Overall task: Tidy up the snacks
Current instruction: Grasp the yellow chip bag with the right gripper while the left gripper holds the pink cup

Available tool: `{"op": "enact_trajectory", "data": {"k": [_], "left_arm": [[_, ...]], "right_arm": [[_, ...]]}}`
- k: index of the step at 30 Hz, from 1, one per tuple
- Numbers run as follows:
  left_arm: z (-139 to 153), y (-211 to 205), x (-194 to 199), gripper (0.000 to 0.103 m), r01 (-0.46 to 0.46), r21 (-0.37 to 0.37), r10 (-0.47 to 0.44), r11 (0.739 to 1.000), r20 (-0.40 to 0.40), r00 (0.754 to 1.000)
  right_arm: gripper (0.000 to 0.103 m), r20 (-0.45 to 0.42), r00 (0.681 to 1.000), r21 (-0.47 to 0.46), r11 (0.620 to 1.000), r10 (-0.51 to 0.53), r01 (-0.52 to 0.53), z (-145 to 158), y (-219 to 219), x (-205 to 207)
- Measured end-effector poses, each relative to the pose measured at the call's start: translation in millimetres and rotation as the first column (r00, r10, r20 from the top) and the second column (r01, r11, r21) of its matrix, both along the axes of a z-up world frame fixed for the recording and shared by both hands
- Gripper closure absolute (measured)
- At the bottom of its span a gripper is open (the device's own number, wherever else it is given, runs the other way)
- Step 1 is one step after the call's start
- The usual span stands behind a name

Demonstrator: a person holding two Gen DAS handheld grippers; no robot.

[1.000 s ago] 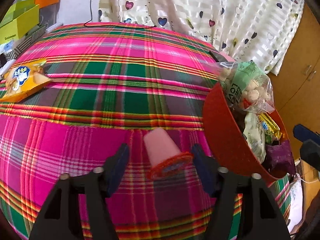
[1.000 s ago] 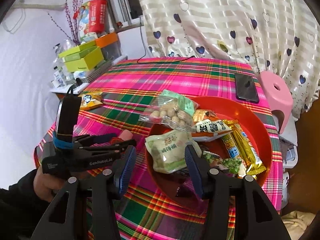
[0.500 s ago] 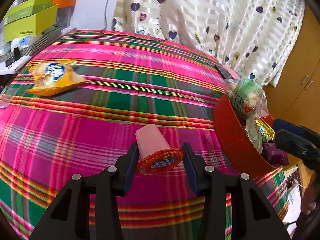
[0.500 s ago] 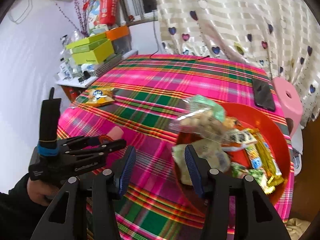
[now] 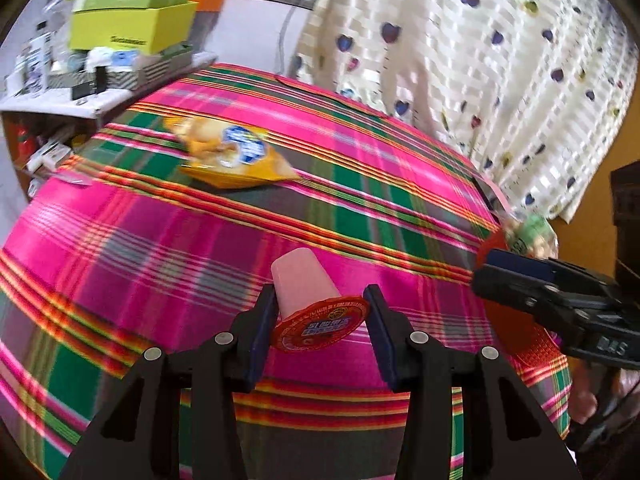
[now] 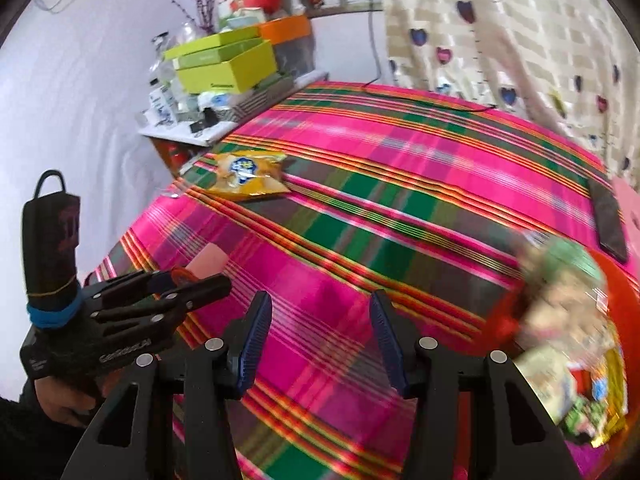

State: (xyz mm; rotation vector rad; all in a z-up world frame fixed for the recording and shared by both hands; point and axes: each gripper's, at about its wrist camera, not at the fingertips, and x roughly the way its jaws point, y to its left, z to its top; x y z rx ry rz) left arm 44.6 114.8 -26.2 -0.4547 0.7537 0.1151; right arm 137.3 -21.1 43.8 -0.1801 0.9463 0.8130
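Observation:
My left gripper [image 5: 320, 322] is shut on a pink jelly cup [image 5: 308, 292] with a red foil lid and holds it above the plaid tablecloth [image 5: 200, 240]. In the right wrist view the left gripper [image 6: 188, 284] shows at the left with the cup [image 6: 208, 262] in it. My right gripper [image 6: 320, 332] is open and empty above the cloth, left of the red bowl [image 6: 616, 292]. The bowl holds several snack packets [image 6: 560, 292]. A yellow snack bag [image 5: 232, 156] lies on the cloth at the far left; it also shows in the right wrist view [image 6: 248, 174].
A side shelf [image 6: 208, 136] left of the table carries green boxes [image 6: 224, 64] and small clutter. A black phone [image 6: 608, 220] lies near the table's right edge. A heart-patterned curtain [image 5: 460, 60] hangs behind the table. The right gripper [image 5: 560, 300] shows at the right of the left wrist view.
My left gripper closed on the jelly cup and lifted it, swinging left. My right gripper also swung left, away from over the bowl.

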Motion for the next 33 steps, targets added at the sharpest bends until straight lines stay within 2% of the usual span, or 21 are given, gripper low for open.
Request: {"op": "enact_trajectory", "data": {"k": [5,10,15,20,22,26,30,33], "left_arm": [[-0.1,29.5,-13.9,0.058,-0.055,-0.018,0.055,0.998,0.012,0.998],[-3.3,54.9,-24.5,0.058,-0.103,-0.034,0.104,0.994,0.013,0.994],[-3.1,73.6,-32.4,0.058,-0.137,-0.045,0.138,0.99,0.022,0.99],[-4.7,86.5,-38.1,0.058,-0.154,-0.057,0.155,0.987,0.028,0.987],[-6.0,90.0,-39.0,0.058,-0.156,-0.063,0.158,0.986,0.029,0.987],[-9.5,94.7,-39.2,0.058,-0.157,-0.076,0.16,0.985,0.026,0.987],[-13.3,98.1,-39.5,0.058,-0.159,-0.091,0.161,0.983,0.02,0.987],[-15.4,100.8,-39.9,0.058,-0.162,-0.101,0.164,0.982,0.017,0.986]], "right_arm": [[0.048,-0.013,0.998,0.018,0.998,0.064,-0.064,-4.3,42.3,12.8],[0.038,0.044,0.989,-0.013,0.99,0.143,-0.143,-2.7,93.9,21.8],[0.034,0.112,0.964,-0.059,0.97,0.241,-0.235,-5.6,139.0,28.6],[0.028,0.183,0.93,-0.15,0.944,0.319,-0.294,-17.4,169.9,37.1],[0.027,0.222,0.903,-0.194,0.924,0.368,-0.329,-19.2,179.6,36.5],[0.025,0.255,0.825,-0.278,0.855,0.505,-0.437,-25.6,195.3,31.9],[0.024,0.24,0.77,-0.349,0.793,0.591,-0.499,-34.6,206.4,34.7],[0.024,0.25,0.712,-0.4,0.74,0.656,-0.541,-37.8,214.7,32.1]]}}
